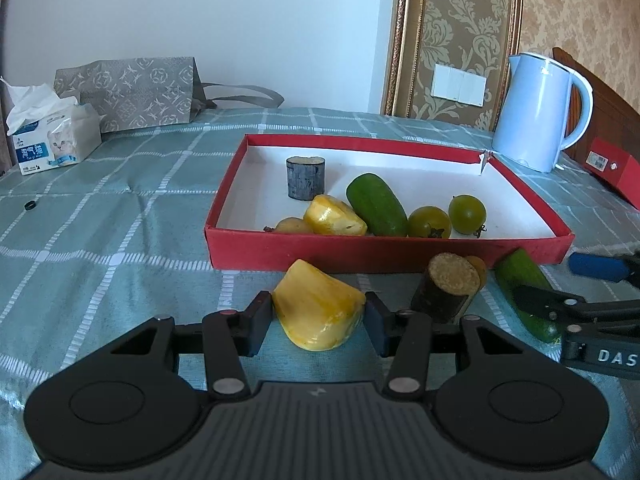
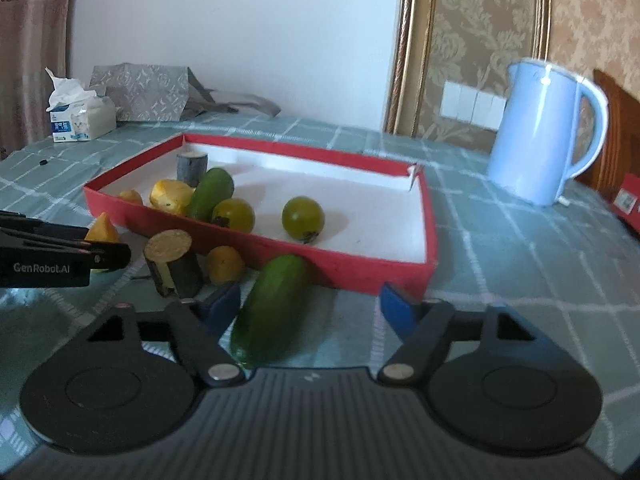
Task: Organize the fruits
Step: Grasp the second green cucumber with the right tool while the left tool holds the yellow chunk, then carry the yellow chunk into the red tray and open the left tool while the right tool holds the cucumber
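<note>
Left gripper (image 1: 319, 320): fingers clamp the yellow fruit piece (image 1: 318, 310), lower centre.
Right gripper (image 2: 310, 304): fingers spread around the cucumber (image 2: 272, 308), lower centre.

A glossy yellow fruit wedge (image 1: 318, 306) sat pinched between the left fingers (image 1: 258, 322); a green cucumber (image 2: 272, 310) lay between the right fingers (image 2: 394, 306), which stood spread.

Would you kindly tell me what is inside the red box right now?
Inside the red box: a dark sugarcane piece, a cucumber, two green tomatoes, one yellow chunk and a smaller one, partly hidden by the front wall.
</note>
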The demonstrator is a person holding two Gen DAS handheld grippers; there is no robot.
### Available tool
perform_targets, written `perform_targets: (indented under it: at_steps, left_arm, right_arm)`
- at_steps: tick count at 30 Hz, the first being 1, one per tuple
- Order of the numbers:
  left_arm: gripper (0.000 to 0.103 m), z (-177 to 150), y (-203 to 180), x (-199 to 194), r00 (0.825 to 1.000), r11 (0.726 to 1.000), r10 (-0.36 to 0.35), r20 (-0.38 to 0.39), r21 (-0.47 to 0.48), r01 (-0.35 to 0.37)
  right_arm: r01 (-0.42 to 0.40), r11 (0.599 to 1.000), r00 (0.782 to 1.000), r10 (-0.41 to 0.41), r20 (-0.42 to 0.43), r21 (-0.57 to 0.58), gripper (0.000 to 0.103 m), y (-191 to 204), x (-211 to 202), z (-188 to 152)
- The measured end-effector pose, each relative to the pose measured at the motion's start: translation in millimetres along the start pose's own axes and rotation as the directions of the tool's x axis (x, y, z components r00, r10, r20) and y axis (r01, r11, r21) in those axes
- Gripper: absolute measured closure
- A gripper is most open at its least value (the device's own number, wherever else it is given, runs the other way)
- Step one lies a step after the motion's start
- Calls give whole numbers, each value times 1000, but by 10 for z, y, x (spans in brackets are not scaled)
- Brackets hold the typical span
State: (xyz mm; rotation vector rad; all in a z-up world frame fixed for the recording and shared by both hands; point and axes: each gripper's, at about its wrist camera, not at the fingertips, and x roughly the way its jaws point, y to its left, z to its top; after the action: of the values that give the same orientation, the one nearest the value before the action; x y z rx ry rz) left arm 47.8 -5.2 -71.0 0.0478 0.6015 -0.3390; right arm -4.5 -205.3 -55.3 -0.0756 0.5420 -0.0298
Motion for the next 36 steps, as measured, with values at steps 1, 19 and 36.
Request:
perform_targets:
  at_steps: [1,19,36]
  left_arm:
    - [54,0,-3,-3,1000,1000,0,0,0,0]
    - [54,-3,-7,-8,1000,1000,15,5,8,-15]
    - [54,49,-73,-78,999,998,43,30,46,-44]
  right_arm:
    - [-1,1000,1000,1,-7,2,32,7,16,-2]
    - [-57,998,998,58,-23,36,72,51,66,7]
    - [-84,995,996,84,1,58,72,10,-8,-5]
